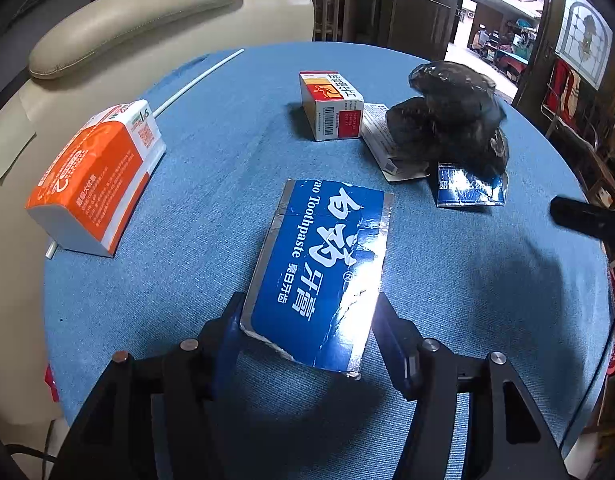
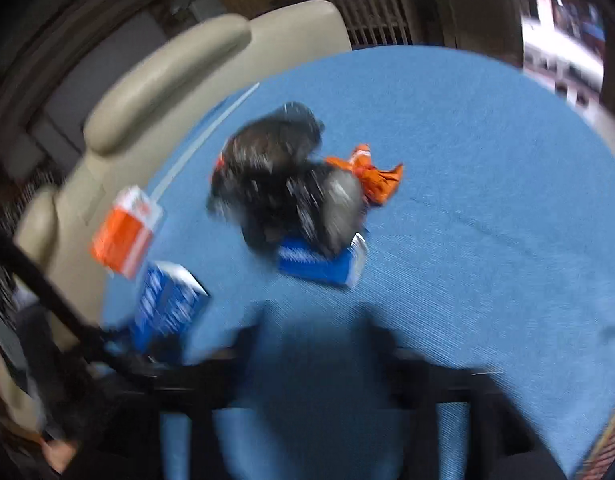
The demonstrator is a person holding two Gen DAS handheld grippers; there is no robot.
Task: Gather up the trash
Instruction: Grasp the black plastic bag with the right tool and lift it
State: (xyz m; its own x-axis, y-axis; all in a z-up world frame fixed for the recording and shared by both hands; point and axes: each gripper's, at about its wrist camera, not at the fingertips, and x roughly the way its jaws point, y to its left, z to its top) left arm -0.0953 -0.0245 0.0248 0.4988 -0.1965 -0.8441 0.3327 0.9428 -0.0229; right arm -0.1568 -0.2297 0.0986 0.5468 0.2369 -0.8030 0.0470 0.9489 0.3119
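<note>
The flattened toothpaste box [image 1: 319, 268] lies on the blue bench [image 1: 195, 184] with its near end clamped in the left gripper [image 1: 307, 312]. Beyond it a black bag [image 1: 451, 116] sits near a red box [image 1: 333, 104]. The right gripper [image 2: 311, 320] is blurred; I cannot tell its state

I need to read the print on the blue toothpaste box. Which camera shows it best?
The left wrist view: the toothpaste box lies sharp between the left claw fingers, lettering legible. The right wrist view shows it only blurred at the lower left.
</note>
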